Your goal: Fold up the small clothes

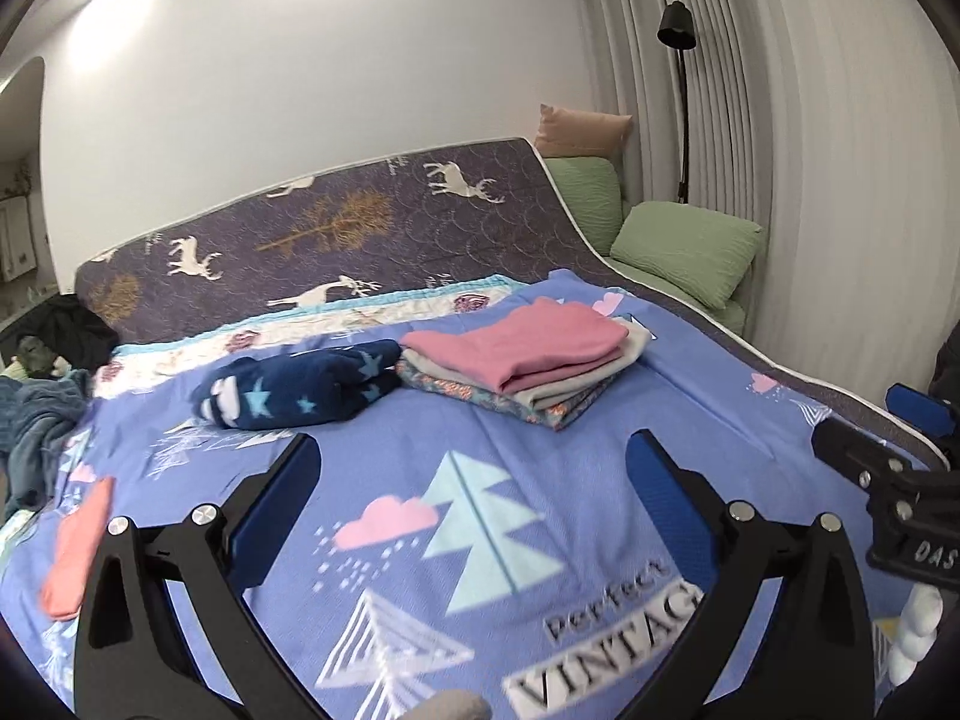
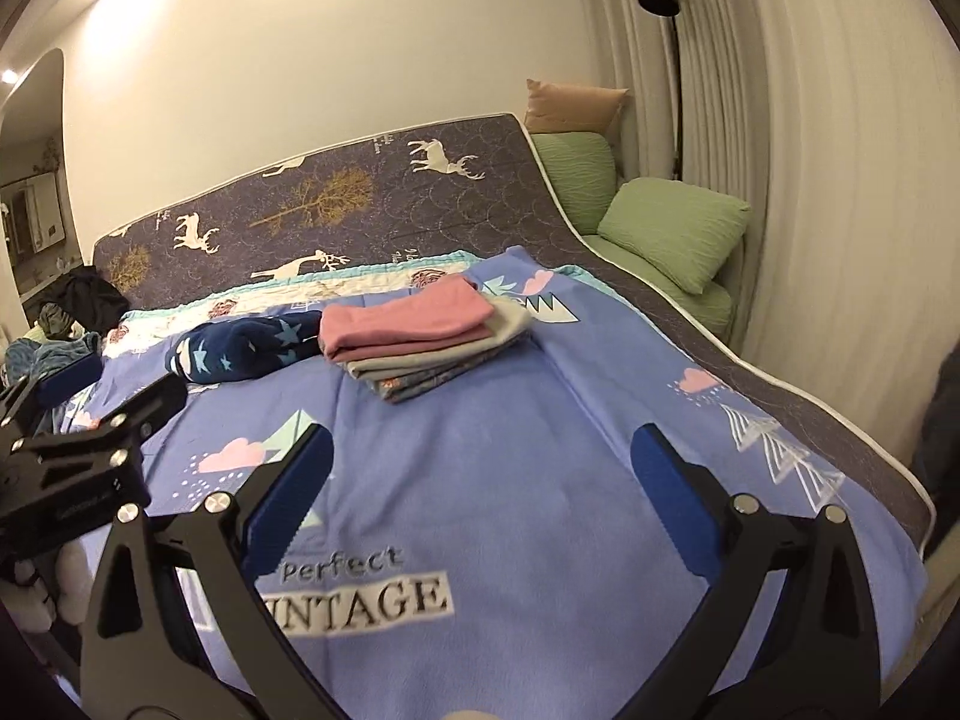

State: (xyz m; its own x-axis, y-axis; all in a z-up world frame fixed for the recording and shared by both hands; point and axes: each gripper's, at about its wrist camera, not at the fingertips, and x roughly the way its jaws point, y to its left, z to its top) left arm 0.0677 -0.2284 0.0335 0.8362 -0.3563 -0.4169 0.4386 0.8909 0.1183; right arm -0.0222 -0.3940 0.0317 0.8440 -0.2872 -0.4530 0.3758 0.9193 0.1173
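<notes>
A stack of folded clothes with a pink piece on top [image 1: 522, 354] [image 2: 414, 330] lies in the middle of the blue printed blanket [image 1: 420, 480] [image 2: 480, 420]. A navy garment with stars [image 1: 300, 390] [image 2: 240, 348] lies bunched just left of the stack. A coral piece [image 1: 78, 546] lies flat near the blanket's left edge. My left gripper [image 1: 474, 480] hovers open over the blanket, well short of the stack, with nothing between its fingers. My right gripper [image 2: 480, 474] is likewise open and empty. Each gripper shows at the edge of the other's view.
A dark deer-print mattress cover [image 1: 360, 222] stretches behind the blanket to the wall. Green pillows [image 1: 684, 252] and a black floor lamp [image 1: 678, 30] stand at the right by the curtain. Dark clothes [image 1: 78, 324] and a teal blanket [image 1: 36, 432] are heaped at the left.
</notes>
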